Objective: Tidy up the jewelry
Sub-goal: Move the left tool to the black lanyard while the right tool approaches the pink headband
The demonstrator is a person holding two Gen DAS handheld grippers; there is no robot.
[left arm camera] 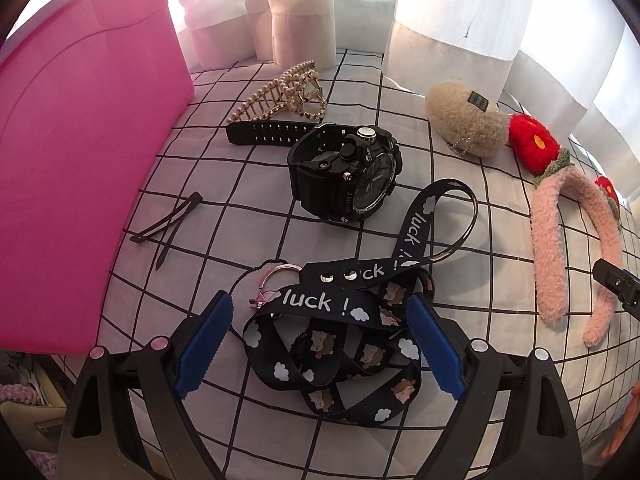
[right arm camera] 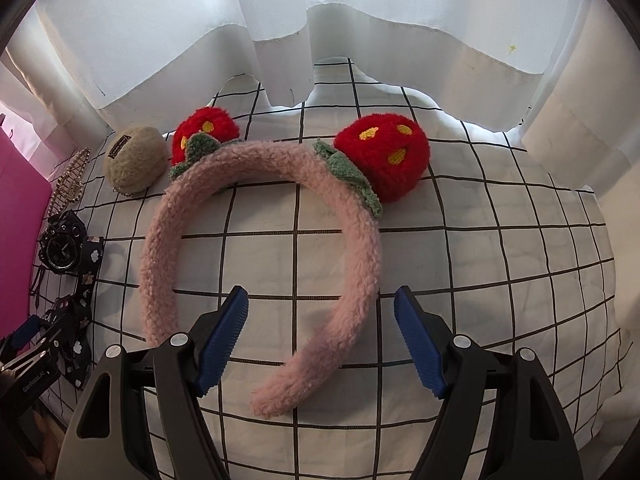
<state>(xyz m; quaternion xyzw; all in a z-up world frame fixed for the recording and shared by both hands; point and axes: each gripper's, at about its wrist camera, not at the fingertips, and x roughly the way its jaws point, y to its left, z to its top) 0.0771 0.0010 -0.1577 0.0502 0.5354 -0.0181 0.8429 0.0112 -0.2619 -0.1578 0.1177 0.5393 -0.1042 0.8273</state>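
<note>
My left gripper [left arm camera: 320, 312] is open, its blue pads on either side of a black "luck !" lanyard [left arm camera: 340, 344] heaped on the checked cloth. Beyond it lie a black sport watch [left arm camera: 344, 172], a gold pearl hair claw [left arm camera: 288, 92] and a dark hair clip [left arm camera: 168, 224]. My right gripper [right arm camera: 320, 304] is open, with one leg of a pink fuzzy headband [right arm camera: 256, 208] between its pads. The headband carries two red strawberry puffs [right arm camera: 380, 156]. It also shows in the left wrist view [left arm camera: 560, 240].
A pink box [left arm camera: 80, 160] stands at the left on the checked cloth [right arm camera: 480, 260]. A beige plush pouch [left arm camera: 464, 124] lies near the white curtains [right arm camera: 320, 20] at the back. The right gripper's tip [left arm camera: 618, 284] shows at the left view's right edge.
</note>
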